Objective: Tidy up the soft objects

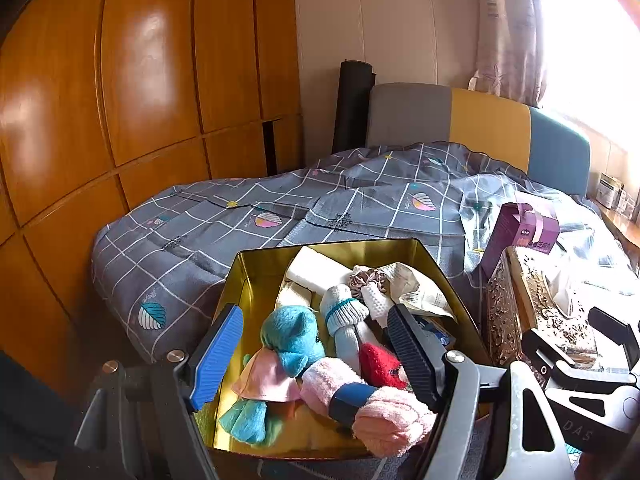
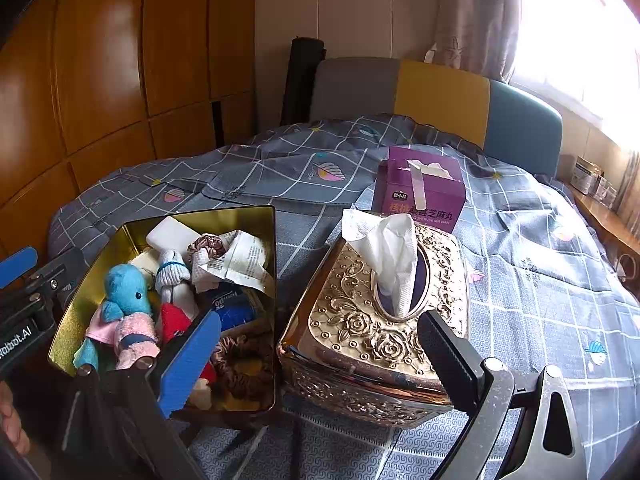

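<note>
Left wrist view is showing the left gripper hanging with its fingers spread wide over the gold tin, gripping nothing; inside the tin a blue plush toy is lying beside a rolled pink towel, a pale rolled sock and a red plush; the tin is sitting on the grey checked bedspread. Right wrist view is showing the right gripper with fingers also wide apart and empty, straddling the gap between the tin and the ornate tissue box; a purple box is standing just behind the tissue box.
</note>
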The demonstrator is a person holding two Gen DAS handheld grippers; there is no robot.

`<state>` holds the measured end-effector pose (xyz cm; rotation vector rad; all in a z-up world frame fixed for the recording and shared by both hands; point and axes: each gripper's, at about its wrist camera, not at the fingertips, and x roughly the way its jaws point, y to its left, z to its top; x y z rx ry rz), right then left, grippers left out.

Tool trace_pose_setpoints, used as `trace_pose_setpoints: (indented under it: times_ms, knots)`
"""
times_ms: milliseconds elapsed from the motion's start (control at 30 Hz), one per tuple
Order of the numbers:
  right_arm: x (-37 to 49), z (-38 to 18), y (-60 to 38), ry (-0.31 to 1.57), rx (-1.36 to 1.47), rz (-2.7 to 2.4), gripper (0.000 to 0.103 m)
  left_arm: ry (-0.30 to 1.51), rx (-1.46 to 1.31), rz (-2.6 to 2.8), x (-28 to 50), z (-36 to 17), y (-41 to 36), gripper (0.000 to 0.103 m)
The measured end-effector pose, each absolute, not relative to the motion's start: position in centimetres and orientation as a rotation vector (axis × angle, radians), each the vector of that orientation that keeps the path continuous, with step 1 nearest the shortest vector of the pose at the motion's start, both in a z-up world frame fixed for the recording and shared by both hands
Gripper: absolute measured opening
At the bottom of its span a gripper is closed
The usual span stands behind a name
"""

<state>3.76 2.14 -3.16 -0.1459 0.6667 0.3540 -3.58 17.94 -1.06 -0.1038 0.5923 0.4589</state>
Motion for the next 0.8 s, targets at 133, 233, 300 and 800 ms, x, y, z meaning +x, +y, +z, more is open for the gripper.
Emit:
trace_pose_setpoints:
  times_ms: [133, 233, 300, 800]
  knots:
    - [3.75, -3.18, 2.19, 0.668, -0.145, 0.356, 0.099, 0.593, -0.103, 0.458, -3.58, -1.04, 17.97, 0.076]
    - [3.75, -3.18, 2.21, 0.667, -0.146, 0.355, 0.099, 0.595, -0.101, 0.456, -3.58, -1.13, 17.95, 0.076]
    - [3.75, -3.18, 2.21, 0.668, -0.145, 0.355, 0.099, 0.595, -0.101, 0.455, -3.59, -1.18, 17.91, 0.076]
    - [3.66, -3.32, 2.37, 0.671, -0.148, 0.357, 0.099, 0.609, -0.107, 0.454, -3.53, -1.35, 18.01, 0.076]
